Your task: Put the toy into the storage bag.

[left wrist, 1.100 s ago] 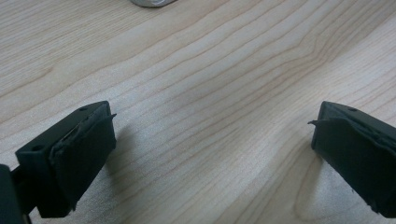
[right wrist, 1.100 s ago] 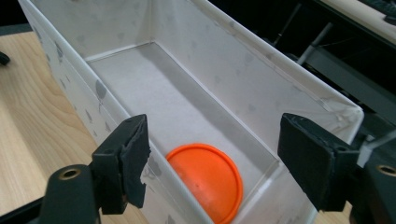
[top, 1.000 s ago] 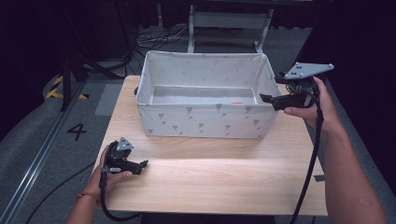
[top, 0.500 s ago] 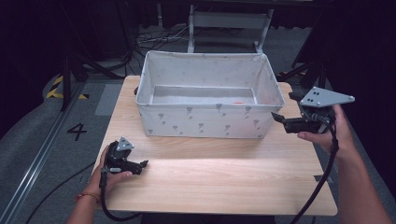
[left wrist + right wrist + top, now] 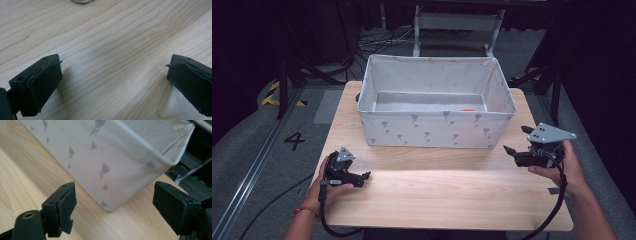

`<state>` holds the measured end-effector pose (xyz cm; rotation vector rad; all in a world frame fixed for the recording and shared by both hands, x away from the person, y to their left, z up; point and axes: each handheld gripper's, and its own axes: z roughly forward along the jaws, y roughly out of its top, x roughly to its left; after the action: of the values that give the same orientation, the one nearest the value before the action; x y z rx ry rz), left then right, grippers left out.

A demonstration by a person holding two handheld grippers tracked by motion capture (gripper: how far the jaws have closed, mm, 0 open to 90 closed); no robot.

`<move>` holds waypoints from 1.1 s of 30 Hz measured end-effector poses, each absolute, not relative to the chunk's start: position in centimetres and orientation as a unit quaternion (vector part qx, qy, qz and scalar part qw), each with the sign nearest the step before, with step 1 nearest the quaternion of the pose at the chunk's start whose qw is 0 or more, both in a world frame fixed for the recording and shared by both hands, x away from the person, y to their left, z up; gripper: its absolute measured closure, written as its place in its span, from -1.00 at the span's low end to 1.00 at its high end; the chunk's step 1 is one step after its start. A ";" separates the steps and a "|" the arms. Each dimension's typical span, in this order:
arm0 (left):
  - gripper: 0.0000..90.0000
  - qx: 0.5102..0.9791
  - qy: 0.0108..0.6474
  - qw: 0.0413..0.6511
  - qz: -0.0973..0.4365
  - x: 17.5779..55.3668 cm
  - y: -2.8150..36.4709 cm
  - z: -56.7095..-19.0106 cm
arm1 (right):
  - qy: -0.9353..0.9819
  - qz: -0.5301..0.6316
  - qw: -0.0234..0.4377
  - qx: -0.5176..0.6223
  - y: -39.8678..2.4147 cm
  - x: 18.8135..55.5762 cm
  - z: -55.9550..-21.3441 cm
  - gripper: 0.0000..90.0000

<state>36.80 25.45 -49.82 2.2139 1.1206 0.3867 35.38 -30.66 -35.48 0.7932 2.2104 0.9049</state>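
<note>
Matt pale wood-grain table (image 5: 437, 195), soft white printed-cloth bin (image 5: 432, 131), matt black plastic tool pads (image 5: 63, 207).

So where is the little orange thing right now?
In the high view, the orange thing lies inside the white fabric box, on its floor near the right end.

Bright lit table (image 5: 452, 195) — dark surroundings — soft, slightly blurred close-ups.
</note>
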 end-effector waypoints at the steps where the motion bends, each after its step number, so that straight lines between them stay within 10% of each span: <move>1: -0.99 0.838 0.424 0.311 0.146 36.8 25.4 -49.8 | 0.836 0.338 0.307 0.303 -30.7 35.3 -36.1 -0.57; 33: -1.00 0.836 0.427 0.311 0.148 36.7 25.4 -49.8 | 0.816 0.358 0.174 0.419 -36.6 32.2 -50.4 -0.64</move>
<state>36.75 25.41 -49.84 2.2080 1.1276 0.3907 32.20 -36.61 -50.36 1.1883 2.3141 1.0146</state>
